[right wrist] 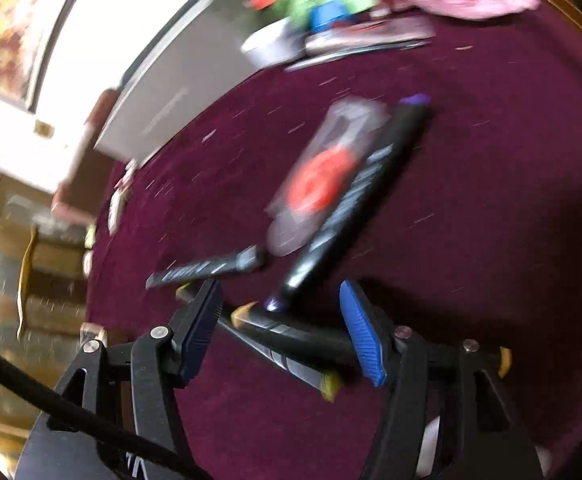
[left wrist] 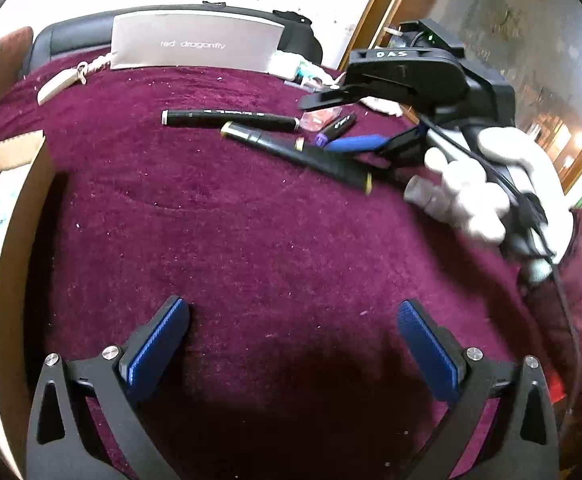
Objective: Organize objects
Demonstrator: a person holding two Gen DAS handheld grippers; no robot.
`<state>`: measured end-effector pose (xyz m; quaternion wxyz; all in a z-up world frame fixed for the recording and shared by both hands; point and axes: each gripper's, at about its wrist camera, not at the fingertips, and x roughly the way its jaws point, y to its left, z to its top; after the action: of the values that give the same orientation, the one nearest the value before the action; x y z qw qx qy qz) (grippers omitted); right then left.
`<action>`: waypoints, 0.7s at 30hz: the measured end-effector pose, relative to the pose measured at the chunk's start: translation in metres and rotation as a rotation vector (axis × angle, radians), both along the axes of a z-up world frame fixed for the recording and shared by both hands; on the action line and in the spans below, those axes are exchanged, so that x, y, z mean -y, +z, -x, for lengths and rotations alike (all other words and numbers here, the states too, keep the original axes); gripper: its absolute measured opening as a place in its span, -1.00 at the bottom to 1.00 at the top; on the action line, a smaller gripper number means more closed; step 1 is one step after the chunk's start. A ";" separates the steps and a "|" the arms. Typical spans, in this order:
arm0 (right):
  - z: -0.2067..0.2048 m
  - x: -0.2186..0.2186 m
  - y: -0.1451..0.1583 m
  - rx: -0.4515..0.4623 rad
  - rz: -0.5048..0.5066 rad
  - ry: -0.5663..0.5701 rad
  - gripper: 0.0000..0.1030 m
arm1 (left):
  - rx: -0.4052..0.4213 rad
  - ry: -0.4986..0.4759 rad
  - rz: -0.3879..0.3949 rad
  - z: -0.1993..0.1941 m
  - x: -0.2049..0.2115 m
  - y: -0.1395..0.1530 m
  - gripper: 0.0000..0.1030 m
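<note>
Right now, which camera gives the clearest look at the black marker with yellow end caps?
The left wrist view: the black marker with yellow end caps lies whole and fairly sharp on the maroon cloth. The right wrist view shows it blurred, crossing between the right gripper fingers, partly hidden.

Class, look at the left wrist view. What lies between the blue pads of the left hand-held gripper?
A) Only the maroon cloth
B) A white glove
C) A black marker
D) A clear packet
A: the left hand-held gripper stands wide open over bare maroon cloth; the black markers lie farther away.
</note>
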<state>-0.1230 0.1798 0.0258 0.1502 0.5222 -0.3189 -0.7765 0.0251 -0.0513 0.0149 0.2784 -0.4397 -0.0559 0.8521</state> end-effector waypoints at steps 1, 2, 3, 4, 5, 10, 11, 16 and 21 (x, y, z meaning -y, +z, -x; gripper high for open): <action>-0.003 0.014 -0.003 0.021 0.077 0.059 0.19 | 0.004 0.001 -0.022 0.002 0.002 0.000 0.95; -0.007 0.029 -0.004 0.043 0.126 0.119 0.19 | 0.009 0.002 -0.047 0.002 0.005 0.000 0.95; -0.013 0.040 -0.002 0.045 0.126 0.160 0.19 | 0.012 0.004 -0.067 0.002 0.008 -0.001 0.95; -0.018 0.049 0.006 0.019 0.093 0.182 0.19 | 0.015 0.005 -0.083 0.002 0.010 -0.001 0.95; -0.022 0.054 0.017 -0.023 0.043 0.183 0.19 | 0.016 0.005 -0.088 0.002 0.010 -0.001 0.95; -0.046 0.062 0.045 -0.112 -0.205 0.158 0.18 | 0.017 0.006 -0.095 0.003 0.011 -0.001 0.95; -0.053 0.060 0.047 -0.119 -0.244 0.152 0.18 | 0.018 0.006 -0.100 0.003 0.012 -0.002 0.95; -0.082 0.015 0.051 -0.160 -0.303 0.000 0.18 | 0.020 0.010 -0.063 0.006 0.008 -0.003 0.95; -0.110 -0.016 0.041 -0.266 -0.251 -0.165 0.24 | 0.061 0.073 0.030 0.011 -0.006 -0.002 0.95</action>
<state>-0.0133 0.1960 0.0669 0.0608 0.4017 -0.2385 -0.8821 0.0144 -0.0451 0.0131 0.2384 -0.4674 -0.0675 0.8486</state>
